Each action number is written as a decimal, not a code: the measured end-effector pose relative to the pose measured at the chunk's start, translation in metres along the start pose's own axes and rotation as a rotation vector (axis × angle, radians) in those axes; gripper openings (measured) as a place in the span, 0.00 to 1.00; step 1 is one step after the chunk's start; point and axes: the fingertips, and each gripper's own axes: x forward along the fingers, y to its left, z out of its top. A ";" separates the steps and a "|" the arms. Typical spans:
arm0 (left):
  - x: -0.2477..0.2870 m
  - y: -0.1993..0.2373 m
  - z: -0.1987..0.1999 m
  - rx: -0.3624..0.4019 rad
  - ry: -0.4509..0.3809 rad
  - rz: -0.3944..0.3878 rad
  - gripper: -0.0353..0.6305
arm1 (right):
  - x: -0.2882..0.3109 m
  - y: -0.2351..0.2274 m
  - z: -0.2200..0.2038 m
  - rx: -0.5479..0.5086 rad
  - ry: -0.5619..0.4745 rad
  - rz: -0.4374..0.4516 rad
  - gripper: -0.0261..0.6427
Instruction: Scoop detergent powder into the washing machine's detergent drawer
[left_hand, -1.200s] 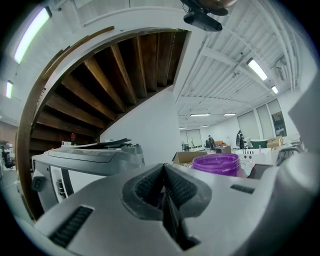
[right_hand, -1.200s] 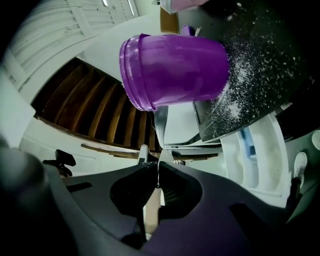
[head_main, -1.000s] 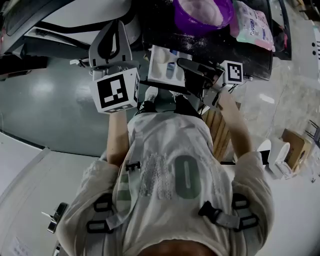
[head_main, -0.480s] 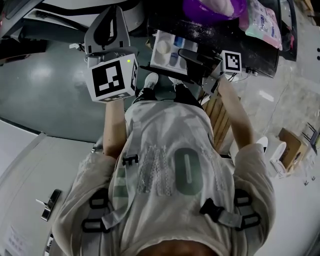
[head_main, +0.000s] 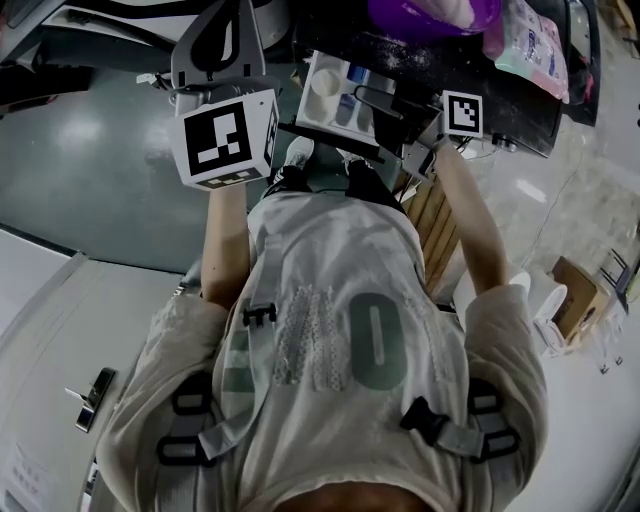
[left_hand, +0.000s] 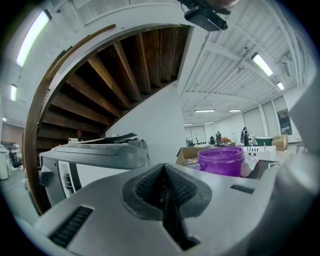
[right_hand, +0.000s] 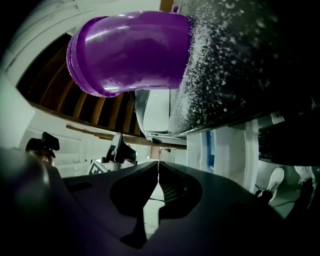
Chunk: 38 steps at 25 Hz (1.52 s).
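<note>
In the head view the white detergent drawer stands pulled out, with a round white patch and a blue part in its compartments. My black right gripper hangs just over the drawer's right side, jaws shut. In the right gripper view my right gripper shows only a thin pale slit between the pads, and a small white shape beyond the tips is too small to make out. The purple powder tub stands on a dark table dusted with powder. My left gripper is shut and empty, left of the drawer.
The washing machine stands left of the purple tub. A pastel detergent bag lies on the dark table's right end. Wooden slats and a cardboard box sit on the floor to my right. My feet stand under the drawer.
Both grippers have drifted slightly up and away in the head view, the right one staying over the drawer. Neither gripper's jaws have visibly changed.
</note>
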 end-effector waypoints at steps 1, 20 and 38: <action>0.001 -0.001 -0.001 0.001 0.002 0.000 0.09 | 0.001 0.001 0.000 -0.027 0.008 -0.005 0.06; 0.000 0.001 -0.012 0.040 0.033 0.033 0.09 | 0.010 0.028 -0.011 -1.421 0.310 -0.321 0.05; -0.016 0.009 -0.019 0.050 0.046 0.085 0.09 | 0.011 -0.001 -0.056 -2.984 0.887 -0.292 0.05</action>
